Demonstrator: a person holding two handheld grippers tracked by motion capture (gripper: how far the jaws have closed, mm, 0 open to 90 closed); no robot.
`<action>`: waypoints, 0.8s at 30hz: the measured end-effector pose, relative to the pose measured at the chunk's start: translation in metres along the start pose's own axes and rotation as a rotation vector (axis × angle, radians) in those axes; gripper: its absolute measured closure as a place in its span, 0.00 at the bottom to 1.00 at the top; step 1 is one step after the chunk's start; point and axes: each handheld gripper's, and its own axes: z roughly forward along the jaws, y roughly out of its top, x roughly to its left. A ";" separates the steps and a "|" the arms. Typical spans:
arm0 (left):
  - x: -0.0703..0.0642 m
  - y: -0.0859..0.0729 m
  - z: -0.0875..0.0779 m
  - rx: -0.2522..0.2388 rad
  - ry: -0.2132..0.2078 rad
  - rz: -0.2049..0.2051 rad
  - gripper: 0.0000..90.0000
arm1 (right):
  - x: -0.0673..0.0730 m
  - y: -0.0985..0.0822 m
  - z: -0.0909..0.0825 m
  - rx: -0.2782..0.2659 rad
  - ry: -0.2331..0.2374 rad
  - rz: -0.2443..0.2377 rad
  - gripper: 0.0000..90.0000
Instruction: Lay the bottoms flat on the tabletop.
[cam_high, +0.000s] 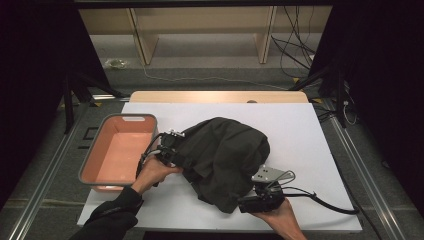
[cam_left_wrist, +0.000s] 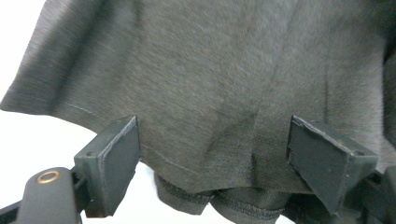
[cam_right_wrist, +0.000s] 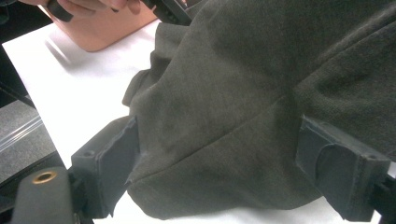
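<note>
In the left gripper view the fingers (cam_left_wrist: 112, 163) stand wide apart with the hem of a dark grey garment (cam_left_wrist: 210, 84) lying between them; the pads flank the fabric but do not press it, so the left gripper (cam_high: 169, 146) is open at the cloth's edge, not yet holding it. In the right gripper view the fingers (cam_right_wrist: 116, 163) are likewise spread, with a thick fold of the same garment (cam_right_wrist: 243, 107) filling the gap and brushing both pads; whether they truly pinch it I cannot tell, though the jaws look about as wide as the left pair. From the high view the garment (cam_high: 225, 160) sits in a crumpled heap mid-counter (cam_high: 300, 130), the right gripper (cam_high: 257, 197) at its near edge and the left at the side facing the pink tub (cam_high: 95, 150), which holds nothing. My reading: the work is at its start, both grips to be secured, and lifting, folding or binning all remain.
</note>
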 end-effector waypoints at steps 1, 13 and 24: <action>0.000 0.000 0.002 0.002 0.001 0.002 0.19 | 0.000 0.000 0.000 0.001 0.001 0.000 0.17; 0.001 -0.005 0.016 0.011 -0.032 0.031 0.73 | -0.001 0.000 0.006 0.026 -0.001 0.010 0.17; -0.010 -0.005 0.001 -0.040 -0.128 0.060 0.92 | 0.002 -0.001 0.019 0.071 -0.001 0.005 0.16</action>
